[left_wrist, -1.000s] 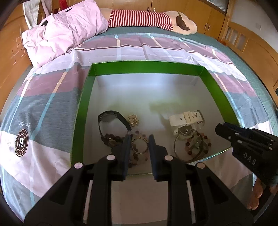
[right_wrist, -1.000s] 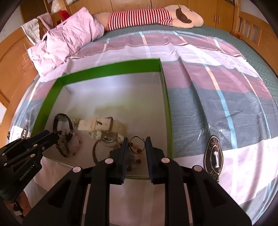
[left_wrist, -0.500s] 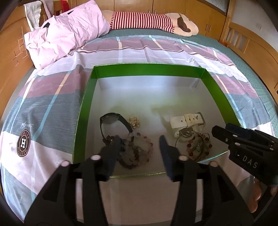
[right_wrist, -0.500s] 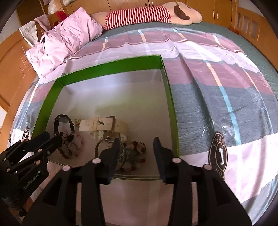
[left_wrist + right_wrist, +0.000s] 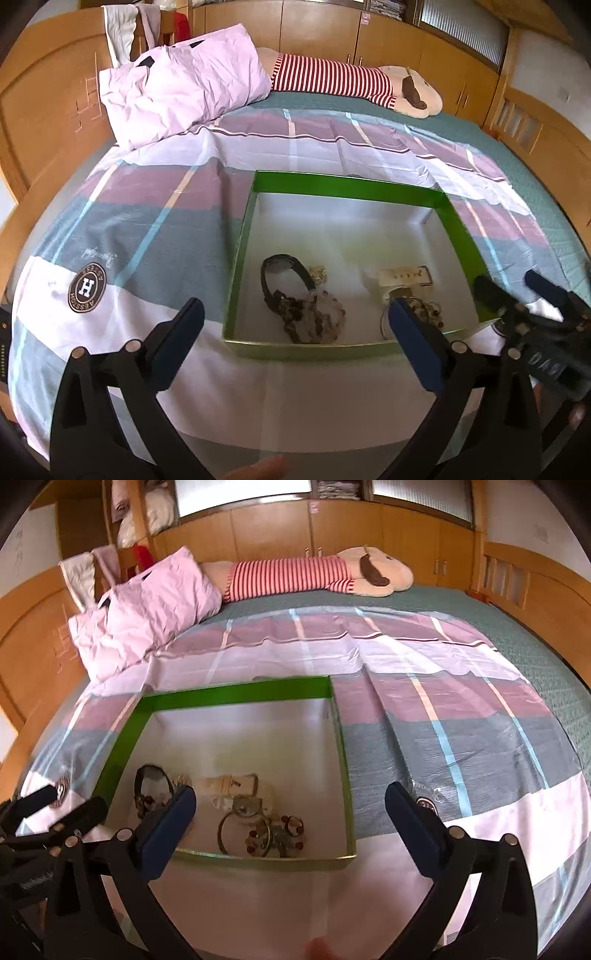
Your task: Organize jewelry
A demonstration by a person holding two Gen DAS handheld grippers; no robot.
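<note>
Left hand-held gripper (image 5: pixel 295 332) spread wide, empty, held above near edge of green-walled shallow box with silver floor (image 5: pixel 236 266). Right hand-held gripper (image 5: pixel 290 812) likewise spread wide, holding nothing. Box sits on plaid-sheeted bed (image 5: pixel 461 709). Inside, near front wall: black wristwatch (image 5: pixel 280 280) touching heap of pale beaded bracelets (image 5: pixel 314 321); white strap watch (image 5: pixel 229 786) beside metal bangle (image 5: pixel 240 830) and red-beaded bracelet (image 5: pixel 291 830).

Both wrist cameras look down and forward from near the bed's near edge toward its headboard; the left from the left, the right from the right, sharing the shallow green-rimmed cardboard tray (image 5: pixel 347 192) (image 5: pixel 236 692).
</note>
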